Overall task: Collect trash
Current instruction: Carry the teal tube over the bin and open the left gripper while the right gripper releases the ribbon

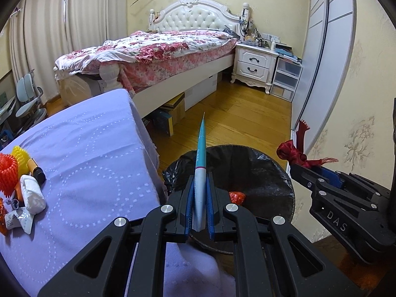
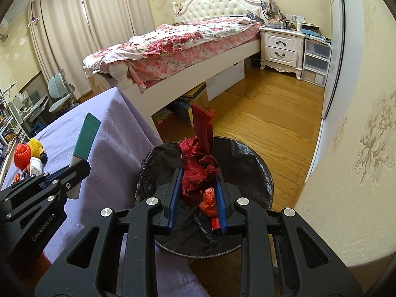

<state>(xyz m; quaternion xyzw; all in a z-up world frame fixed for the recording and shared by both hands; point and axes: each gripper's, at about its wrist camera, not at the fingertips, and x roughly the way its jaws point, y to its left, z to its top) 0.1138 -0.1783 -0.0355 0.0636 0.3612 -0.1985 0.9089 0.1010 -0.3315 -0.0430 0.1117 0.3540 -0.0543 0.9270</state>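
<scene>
My left gripper (image 1: pixel 200 185) is shut on a flat teal and white wrapper (image 1: pixel 201 163), held edge-on over the near rim of the black-lined trash bin (image 1: pixel 267 173). My right gripper (image 2: pixel 198 180) is shut on a crumpled dark red ribbon (image 2: pixel 199 158), held over the same bin (image 2: pixel 247 158). In the left wrist view the right gripper (image 1: pixel 299 165) and ribbon (image 1: pixel 294 151) hang at the bin's right rim. In the right wrist view the left gripper (image 2: pixel 81 168) and wrapper (image 2: pixel 86 136) show at left. Orange-red trash (image 1: pixel 236 196) lies in the bin.
A table with a lavender cloth (image 1: pixel 86 153) stands left of the bin. On its left end lie red and yellow foam nets (image 1: pixel 10 170), a white wad (image 1: pixel 32 194), a small bottle (image 1: pixel 37 170) and wrappers. A bed (image 1: pixel 158 54), nightstand (image 1: pixel 255 65) and wall (image 1: pixel 346 123) surround the wood floor.
</scene>
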